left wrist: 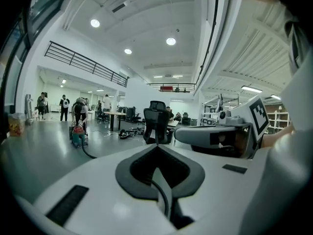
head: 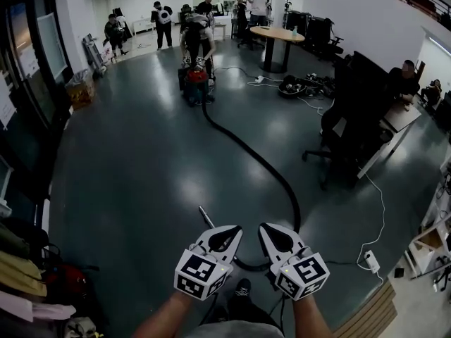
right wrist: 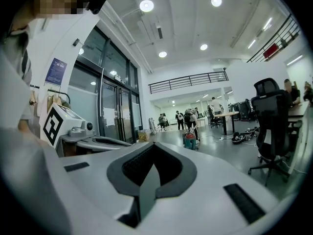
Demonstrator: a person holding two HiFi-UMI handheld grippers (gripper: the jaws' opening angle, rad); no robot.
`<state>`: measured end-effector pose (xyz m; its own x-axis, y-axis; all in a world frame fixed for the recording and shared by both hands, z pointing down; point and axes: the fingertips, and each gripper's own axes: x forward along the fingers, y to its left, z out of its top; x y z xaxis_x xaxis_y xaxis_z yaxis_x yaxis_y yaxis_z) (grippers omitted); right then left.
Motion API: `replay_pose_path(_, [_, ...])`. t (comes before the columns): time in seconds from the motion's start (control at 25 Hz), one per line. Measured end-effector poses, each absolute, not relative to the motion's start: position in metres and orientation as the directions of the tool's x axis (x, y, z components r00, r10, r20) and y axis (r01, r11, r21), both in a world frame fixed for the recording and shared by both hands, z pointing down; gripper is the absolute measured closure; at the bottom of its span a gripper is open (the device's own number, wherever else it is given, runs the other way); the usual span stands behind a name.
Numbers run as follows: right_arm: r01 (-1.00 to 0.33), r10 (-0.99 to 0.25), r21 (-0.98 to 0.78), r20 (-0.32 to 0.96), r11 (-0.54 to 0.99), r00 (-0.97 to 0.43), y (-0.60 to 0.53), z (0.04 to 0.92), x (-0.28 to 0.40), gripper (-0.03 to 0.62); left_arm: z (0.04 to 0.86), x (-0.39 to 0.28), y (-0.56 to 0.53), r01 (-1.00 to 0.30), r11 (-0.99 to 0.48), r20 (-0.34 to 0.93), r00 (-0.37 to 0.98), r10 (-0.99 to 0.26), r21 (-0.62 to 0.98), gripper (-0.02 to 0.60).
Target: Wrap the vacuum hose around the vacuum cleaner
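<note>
The vacuum cleaner, red-bodied, stands far across the dark floor at about 12 o'clock in the head view, with a person bent over it. The vacuum hose leaves its base and runs toward the wearer in a long curve bulging to 1 o'clock. It then hooks back so that its near end lies on the floor just below and between the two tools (the very tip is hidden behind them). Neither tool touches it. The left tool has its jaws pressed together with nothing between them, and so does the right tool. They sit side by side, tips apart, both aimed toward the cleaner.

The only markings that can be made out are the black-and-white squares on each tool's cube. A blue poster on the glass wall in the right gripper view carries print too small to read.

The person's legs cover part of the cleaner, and its details are too small to tell. A round desk stands beyond it at 1 o'clock, and a black office chair sits at 3 o'clock. A white power strip with its cable lies at 4 o'clock. Between the tools and the cleaner the floor is broad and open.
</note>
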<state>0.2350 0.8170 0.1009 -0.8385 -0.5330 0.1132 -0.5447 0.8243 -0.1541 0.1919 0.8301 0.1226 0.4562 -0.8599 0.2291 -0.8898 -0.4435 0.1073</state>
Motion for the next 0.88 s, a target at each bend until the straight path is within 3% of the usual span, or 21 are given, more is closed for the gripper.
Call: replay_pose_path(0.88, [-0.559, -0.533, -0.283, 0.17, 0.78, -0.829, 0.658, 0.151, 0.26, 0.591, 0.172, 0.21, 0.664, -0.862, -0.504, 0.37, 0.485, -0.792, 0.05, 0.575])
